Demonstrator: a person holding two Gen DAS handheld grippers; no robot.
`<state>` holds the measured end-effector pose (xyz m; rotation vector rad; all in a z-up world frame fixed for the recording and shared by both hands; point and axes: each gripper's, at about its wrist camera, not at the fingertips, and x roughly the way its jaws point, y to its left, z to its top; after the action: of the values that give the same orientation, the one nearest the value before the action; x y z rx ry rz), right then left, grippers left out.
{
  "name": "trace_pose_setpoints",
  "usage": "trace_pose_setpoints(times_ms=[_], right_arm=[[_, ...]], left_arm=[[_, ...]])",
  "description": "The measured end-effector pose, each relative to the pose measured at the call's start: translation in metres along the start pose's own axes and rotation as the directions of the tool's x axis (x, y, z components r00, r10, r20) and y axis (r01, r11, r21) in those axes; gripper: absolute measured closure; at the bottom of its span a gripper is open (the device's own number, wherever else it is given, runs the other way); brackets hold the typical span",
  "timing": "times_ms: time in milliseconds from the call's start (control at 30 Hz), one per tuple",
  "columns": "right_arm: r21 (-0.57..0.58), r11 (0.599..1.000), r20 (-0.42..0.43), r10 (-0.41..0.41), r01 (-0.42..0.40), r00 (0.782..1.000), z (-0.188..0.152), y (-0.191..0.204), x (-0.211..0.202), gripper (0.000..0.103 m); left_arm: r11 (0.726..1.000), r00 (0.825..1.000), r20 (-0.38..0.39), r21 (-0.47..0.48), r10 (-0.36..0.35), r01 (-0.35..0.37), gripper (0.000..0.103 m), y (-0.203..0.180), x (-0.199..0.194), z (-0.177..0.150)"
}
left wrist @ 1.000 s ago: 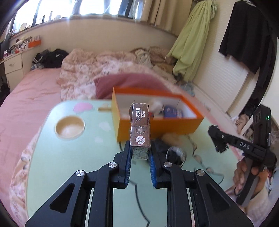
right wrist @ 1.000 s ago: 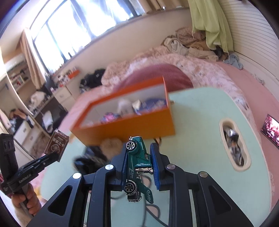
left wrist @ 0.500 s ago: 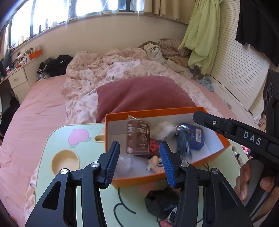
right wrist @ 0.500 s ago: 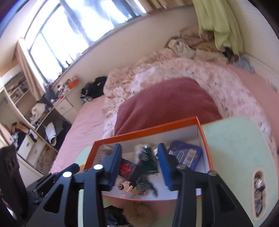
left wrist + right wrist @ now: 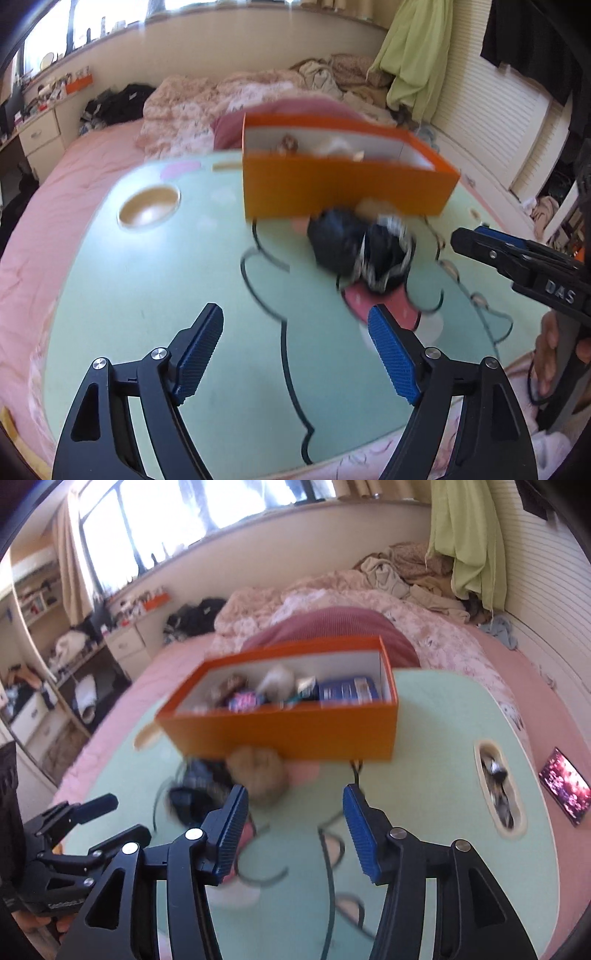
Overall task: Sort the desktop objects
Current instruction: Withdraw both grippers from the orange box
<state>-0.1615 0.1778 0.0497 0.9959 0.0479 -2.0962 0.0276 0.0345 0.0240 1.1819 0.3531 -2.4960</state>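
An orange box stands at the far side of the green table; in the right wrist view the box holds several small items, among them a blue packet and a white fluffy thing. A dark bundle and a tan fluffy ball lie on the table just in front of the box. My left gripper is open and empty above the table's near side. My right gripper is open and empty, short of the ball; it also shows in the left wrist view.
A round cup recess sits at the table's left and an oval recess with small items at its right. A phone lies beyond the right edge. A bed with a red pillow lies behind the table.
Both grippers let go of their objects into the box, the brown packet from the left and the green toy car from the right, then drew back toward the near side, jaws wide open.
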Motion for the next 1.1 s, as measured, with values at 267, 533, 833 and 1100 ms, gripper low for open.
trace_pose_setpoints(times_ms=[267, 533, 833, 1100], right_arm=[[-0.136, 0.983, -0.152, -0.14, 0.12, 0.978, -0.024, 0.019, 0.041, 0.0], [-0.126, 0.986, -0.157, -0.131, 0.112, 0.979, -0.026, 0.011, 0.041, 0.0], [-0.126, 0.986, -0.159, -0.131, 0.112, 0.979, -0.027, 0.011, 0.041, 0.0], [-0.126, 0.986, -0.159, -0.132, 0.112, 0.978, -0.027, 0.012, 0.042, 0.0]], left_arm=[[0.993, 0.992, -0.031, 0.01, 0.12, -0.12, 0.0, -0.003, 0.016, -0.01], [0.992, 0.992, -0.023, 0.004, 0.126, -0.126, 0.0, -0.004, 0.021, -0.011], [0.992, 0.992, -0.022, 0.003, 0.127, -0.127, 0.0, 0.0, 0.018, -0.011], [0.992, 0.991, -0.021, 0.0, 0.13, -0.13, 0.0, 0.001, 0.018, -0.011]])
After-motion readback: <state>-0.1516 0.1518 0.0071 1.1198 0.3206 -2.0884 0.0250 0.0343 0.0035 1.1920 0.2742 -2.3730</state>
